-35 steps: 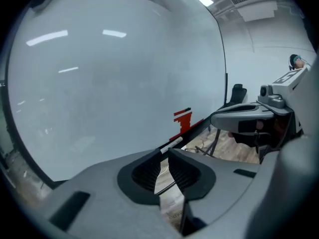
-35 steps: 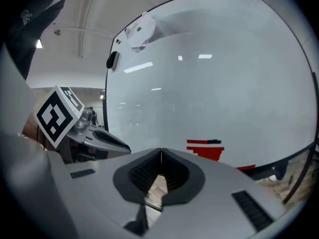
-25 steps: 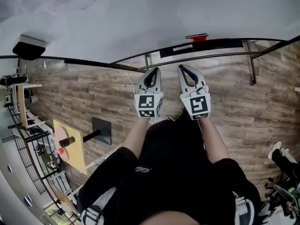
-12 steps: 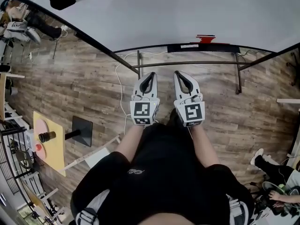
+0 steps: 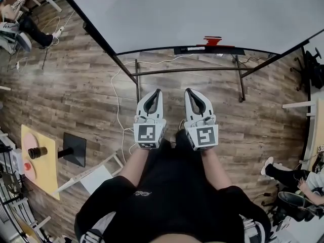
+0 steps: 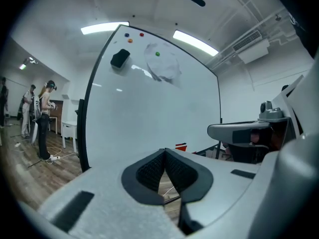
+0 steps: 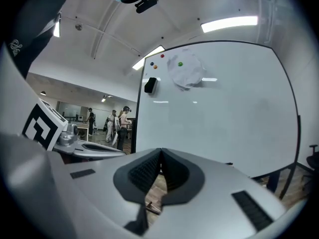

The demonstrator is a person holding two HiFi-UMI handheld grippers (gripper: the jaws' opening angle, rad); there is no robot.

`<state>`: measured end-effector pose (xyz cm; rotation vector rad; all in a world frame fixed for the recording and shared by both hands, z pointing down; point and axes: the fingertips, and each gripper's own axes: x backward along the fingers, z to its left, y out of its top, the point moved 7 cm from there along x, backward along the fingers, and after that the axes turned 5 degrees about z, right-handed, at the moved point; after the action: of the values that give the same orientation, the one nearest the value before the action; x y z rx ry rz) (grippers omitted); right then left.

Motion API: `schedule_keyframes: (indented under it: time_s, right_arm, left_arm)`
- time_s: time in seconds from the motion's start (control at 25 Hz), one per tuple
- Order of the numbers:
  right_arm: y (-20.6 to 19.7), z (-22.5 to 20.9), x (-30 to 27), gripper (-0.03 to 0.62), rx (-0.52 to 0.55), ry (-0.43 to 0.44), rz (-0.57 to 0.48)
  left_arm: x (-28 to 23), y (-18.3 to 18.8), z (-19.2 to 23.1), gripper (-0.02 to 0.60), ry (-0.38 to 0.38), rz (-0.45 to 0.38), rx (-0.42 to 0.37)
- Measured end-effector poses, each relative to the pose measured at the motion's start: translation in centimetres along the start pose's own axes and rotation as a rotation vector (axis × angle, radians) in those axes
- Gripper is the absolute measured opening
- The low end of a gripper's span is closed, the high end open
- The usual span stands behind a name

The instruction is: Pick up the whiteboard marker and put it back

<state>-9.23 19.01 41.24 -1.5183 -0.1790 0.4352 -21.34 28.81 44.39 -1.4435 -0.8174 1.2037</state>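
A large whiteboard (image 5: 192, 14) on a metal stand fills the top of the head view. On its black ledge (image 5: 202, 50) lies a small red object (image 5: 212, 40), too small to tell what it is; it shows as a red patch (image 6: 181, 147) in the left gripper view. No marker can be made out for sure. My left gripper (image 5: 157, 91) and right gripper (image 5: 189, 91) are held side by side in front of the person, pointing at the board. Both are shut with nothing between the pads, as the left gripper (image 6: 165, 151) and right gripper (image 7: 160, 152) show in their own views.
On the board hang a black eraser (image 6: 119, 59), coloured magnets and a crumpled paper (image 6: 163, 66). A white cable (image 5: 119, 92) runs over the wooden floor. A yellow panel on a black stand (image 5: 40, 158) is at the left. People stand at the far left (image 6: 44, 118); another sits at the right (image 5: 298, 178).
The person has walked toward the whiteboard, which now fills more of the head view. Both grippers moved along together, rising a little, and stayed shut and empty.
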Motion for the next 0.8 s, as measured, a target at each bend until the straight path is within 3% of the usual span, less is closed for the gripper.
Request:
schedule_keyframes:
  time_s: [0.48, 0.8]
  right_arm:
    - [3.3, -3.3, 2.2, 0.003, 0.027, 0.064, -0.042]
    - [3.2, -4.1, 3.3, 0.003, 0.026, 0.049, -0.054]
  left_arm:
    - [1.2, 4.3, -3.5, 0.008, 0.071, -0.084, 0.018]
    - [1.4, 5.0, -5.2, 0.008, 0.05, -0.104, -0.004]
